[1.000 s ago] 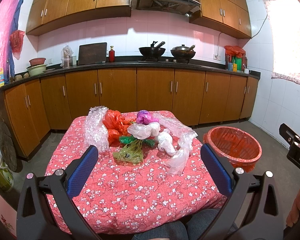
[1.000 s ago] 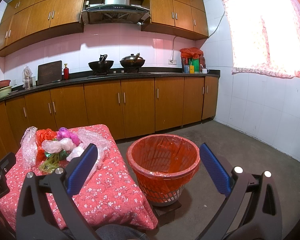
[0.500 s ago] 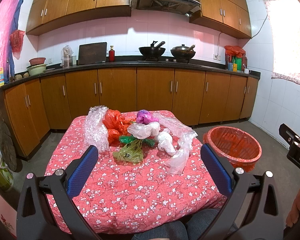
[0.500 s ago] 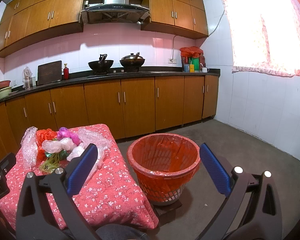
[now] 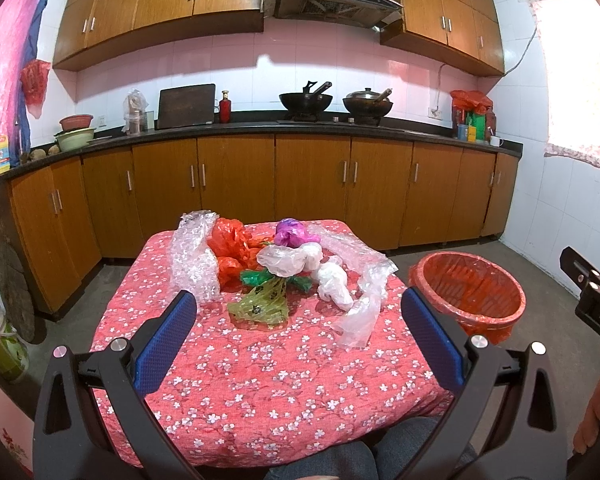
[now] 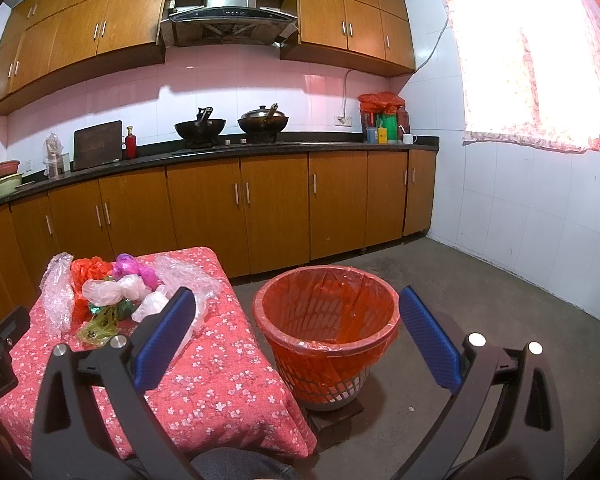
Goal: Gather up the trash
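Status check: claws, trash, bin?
Both claws, left and right, open, empty. Bags piled on table. Bin beside it, path clear.

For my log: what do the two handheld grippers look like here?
Both match. The left gripper and right gripper each have black angular frames with cut-out openings, silver round bolt heads, and flat blue textured pads on the jaws. In the left view, the right gripper's body carries white lettering, partly cut off. No cables show.
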